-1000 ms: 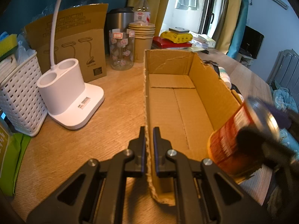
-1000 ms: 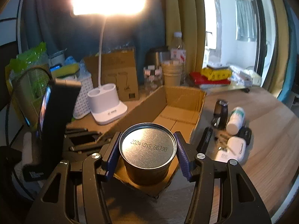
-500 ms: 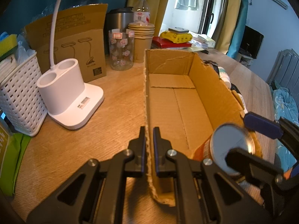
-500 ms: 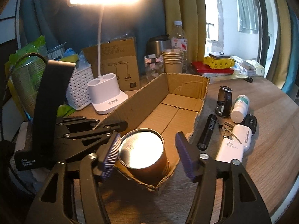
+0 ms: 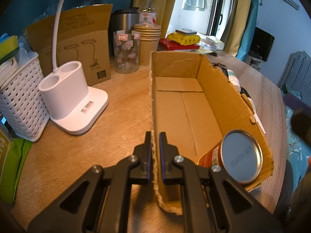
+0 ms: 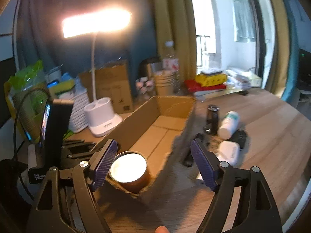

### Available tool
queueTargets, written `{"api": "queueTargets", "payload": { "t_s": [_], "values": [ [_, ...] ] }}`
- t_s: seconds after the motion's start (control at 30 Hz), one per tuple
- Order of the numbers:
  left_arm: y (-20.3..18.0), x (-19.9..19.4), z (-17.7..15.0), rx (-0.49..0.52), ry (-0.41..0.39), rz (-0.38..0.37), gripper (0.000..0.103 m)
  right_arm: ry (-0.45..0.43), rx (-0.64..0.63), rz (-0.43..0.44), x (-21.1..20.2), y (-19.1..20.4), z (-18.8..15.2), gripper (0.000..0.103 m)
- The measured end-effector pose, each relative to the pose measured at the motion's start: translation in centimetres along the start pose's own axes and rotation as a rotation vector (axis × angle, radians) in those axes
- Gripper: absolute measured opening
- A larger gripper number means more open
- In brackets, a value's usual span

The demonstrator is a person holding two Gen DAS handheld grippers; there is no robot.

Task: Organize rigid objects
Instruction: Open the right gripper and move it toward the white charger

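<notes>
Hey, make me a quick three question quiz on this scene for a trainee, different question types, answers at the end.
1. True or false: the can stands inside the cardboard box.
2. What is the left gripper clamped on? A) the box's side wall B) the can C) the lamp base
3. Fill in: the right gripper is ____ and holds nothing.

Key
1. True; it stands at the near end.
2. A
3. Open; its jaws have just been opening, and the can is not between them.
</notes>
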State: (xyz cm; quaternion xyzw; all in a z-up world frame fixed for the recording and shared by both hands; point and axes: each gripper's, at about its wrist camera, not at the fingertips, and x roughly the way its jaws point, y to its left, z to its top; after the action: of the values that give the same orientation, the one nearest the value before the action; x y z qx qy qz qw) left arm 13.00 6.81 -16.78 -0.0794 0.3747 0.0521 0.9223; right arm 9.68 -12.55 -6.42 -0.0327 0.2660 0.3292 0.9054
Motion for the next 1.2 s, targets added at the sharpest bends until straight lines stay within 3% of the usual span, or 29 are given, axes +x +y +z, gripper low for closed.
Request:
{"api": "queueTargets", "payload": {
  "t_s": [0.17, 0.47, 1.2],
  "values": [
    [0.0, 0.0, 0.0, 0.0, 0.0, 0.0, 0.007, -0.045, 0.055, -0.075, -1.4, -2.9, 0.5, 0.082],
    [0.0, 0.0, 0.0, -0.001, 0.0, -0.001, 0.007, -0.039, 0.109, -0.197, -1.6, -6.9, -0.1, 0.083],
    [0.0, 0.0, -0.1, -0.001, -0.001, -0.001, 0.007, 0.166, 0.099, -0.214, 5.2, -7.4, -2.8, 0.083]
  ]
}}
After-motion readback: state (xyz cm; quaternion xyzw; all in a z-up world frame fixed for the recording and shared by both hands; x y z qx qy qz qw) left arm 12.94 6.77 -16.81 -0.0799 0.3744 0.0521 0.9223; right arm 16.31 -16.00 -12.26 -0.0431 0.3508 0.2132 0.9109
